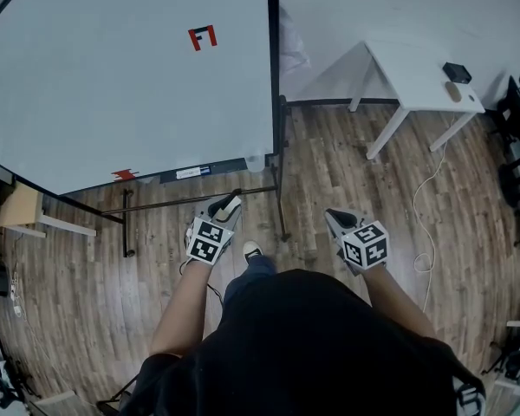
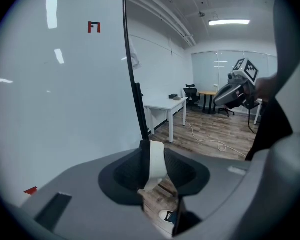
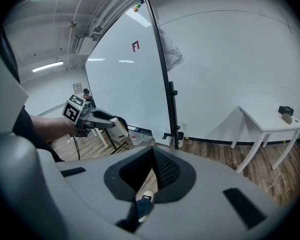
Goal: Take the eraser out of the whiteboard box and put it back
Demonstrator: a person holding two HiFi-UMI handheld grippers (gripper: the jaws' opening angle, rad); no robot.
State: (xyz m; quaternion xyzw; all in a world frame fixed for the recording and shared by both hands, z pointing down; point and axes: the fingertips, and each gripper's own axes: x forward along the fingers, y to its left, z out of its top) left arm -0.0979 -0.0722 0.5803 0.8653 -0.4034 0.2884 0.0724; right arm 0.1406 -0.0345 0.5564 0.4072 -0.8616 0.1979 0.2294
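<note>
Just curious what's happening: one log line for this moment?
left gripper shut on eraser | right gripper shut, empty | whiteboard in front

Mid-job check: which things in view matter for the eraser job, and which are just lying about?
In the job:
eraser, clamped in the left gripper
whiteboard
clear box at its lower edge, probably the eraser's box

Lying about:
white table with small items on it
cable on the floor
right gripper, shut and idle

I work in an office: a large white whiteboard on a black metal frame [image 1: 130, 85], a white rectangular desk [image 1: 413, 74] right of it, a black swivel chair [image 2: 191, 93] beyond, wood-plank floor [image 1: 347, 180] beneath.
</note>
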